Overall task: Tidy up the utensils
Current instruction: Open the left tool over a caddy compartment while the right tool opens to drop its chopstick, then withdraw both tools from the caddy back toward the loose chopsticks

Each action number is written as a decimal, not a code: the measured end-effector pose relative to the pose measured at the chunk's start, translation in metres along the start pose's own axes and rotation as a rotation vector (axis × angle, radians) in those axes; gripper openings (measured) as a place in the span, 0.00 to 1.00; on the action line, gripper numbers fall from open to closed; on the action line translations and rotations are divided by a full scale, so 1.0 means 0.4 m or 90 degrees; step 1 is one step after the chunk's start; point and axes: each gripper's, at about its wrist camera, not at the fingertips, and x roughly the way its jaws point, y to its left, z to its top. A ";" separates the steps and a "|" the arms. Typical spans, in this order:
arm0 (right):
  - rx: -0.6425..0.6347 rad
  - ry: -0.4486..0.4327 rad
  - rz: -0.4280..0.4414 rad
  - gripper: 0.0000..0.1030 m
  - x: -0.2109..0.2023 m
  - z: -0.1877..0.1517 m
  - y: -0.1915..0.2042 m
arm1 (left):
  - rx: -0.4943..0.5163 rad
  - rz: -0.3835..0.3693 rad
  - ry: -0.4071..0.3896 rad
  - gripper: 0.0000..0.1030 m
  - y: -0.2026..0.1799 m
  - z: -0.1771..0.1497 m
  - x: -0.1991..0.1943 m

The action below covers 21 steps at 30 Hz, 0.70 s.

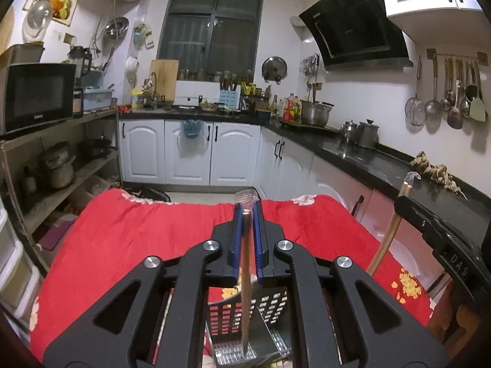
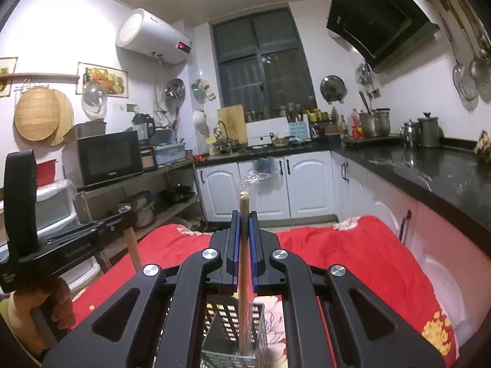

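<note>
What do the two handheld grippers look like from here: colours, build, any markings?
Both match. The left gripper and right gripper have matte black bodies, angular black link arms with triangular cut-outs, four round silver pivot bolts each, and blue pads lining black fingers. Seen from the other camera, each side bears white lettering, too blurred to read fully. No cables show.

Left gripper (image 1: 247, 207) and right gripper (image 2: 244, 214) clamped, side by side
</note>
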 end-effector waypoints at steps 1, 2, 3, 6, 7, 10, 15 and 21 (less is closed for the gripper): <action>0.004 0.007 -0.003 0.07 0.002 -0.005 -0.002 | -0.004 0.002 0.003 0.03 0.001 -0.007 0.001; 0.009 0.011 -0.005 0.10 0.002 -0.008 -0.003 | -0.004 0.001 0.005 0.04 0.000 -0.013 0.002; 0.013 0.014 -0.003 0.17 -0.001 -0.012 -0.004 | 0.000 0.002 0.007 0.07 -0.002 -0.019 0.001; 0.029 0.020 0.000 0.42 -0.014 -0.021 -0.011 | 0.006 0.006 0.009 0.36 -0.007 -0.030 -0.001; 0.029 0.026 0.004 0.42 -0.018 -0.022 -0.011 | 0.001 0.008 0.010 0.42 -0.005 -0.033 -0.003; 0.017 0.033 -0.009 0.59 -0.032 -0.024 -0.010 | -0.026 0.010 0.010 0.61 0.006 -0.039 -0.017; 0.011 0.034 -0.038 0.77 -0.065 -0.029 -0.017 | -0.043 0.016 0.007 0.87 0.022 -0.047 -0.046; 0.021 0.051 -0.048 0.83 -0.102 -0.035 -0.036 | -0.043 0.025 0.002 0.90 0.028 -0.053 -0.095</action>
